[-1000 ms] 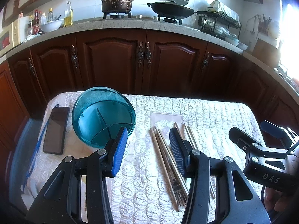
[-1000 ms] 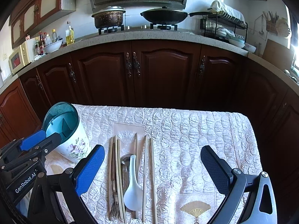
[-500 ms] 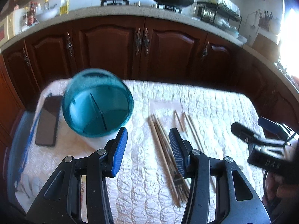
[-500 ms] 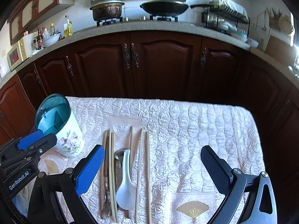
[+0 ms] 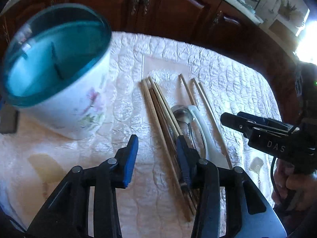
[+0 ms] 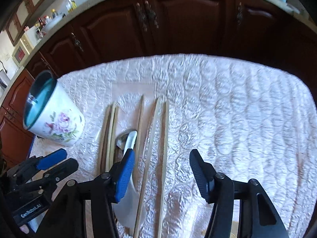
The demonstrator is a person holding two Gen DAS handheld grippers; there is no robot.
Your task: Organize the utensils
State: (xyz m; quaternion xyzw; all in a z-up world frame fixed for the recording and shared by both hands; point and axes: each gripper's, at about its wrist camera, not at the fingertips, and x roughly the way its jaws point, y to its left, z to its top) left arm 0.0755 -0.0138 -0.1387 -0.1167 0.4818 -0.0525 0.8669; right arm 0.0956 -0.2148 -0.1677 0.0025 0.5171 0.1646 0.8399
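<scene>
- Cup (image 6: 57,128): white with purple roses and green leaves, teal inside and at the rim.
- Cloth (image 6: 227,107): white, quilted in a scale pattern.
- Chopsticks (image 6: 164,138): pale tan wood.
- Spoon (image 5: 200,127): white.
- Cabinets (image 6: 178,19): dark red-brown wood.
- Hand-held gripper pads (image 6: 124,174): blue on black arms.

quilted white cloth (image 6: 227,103); dark wooden cabinets (image 6: 188,19); microwave (image 6: 20,52)

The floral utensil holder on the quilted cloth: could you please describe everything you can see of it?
The white ceramic-looking utensil holder with purple flowers is a round cup with a teal rim and a teal interior split by dividers. No utensils show inside. It stands upright on the white quilted tablecloth, left of the wooden chopsticks, touching neither them nor the tongs.
</scene>
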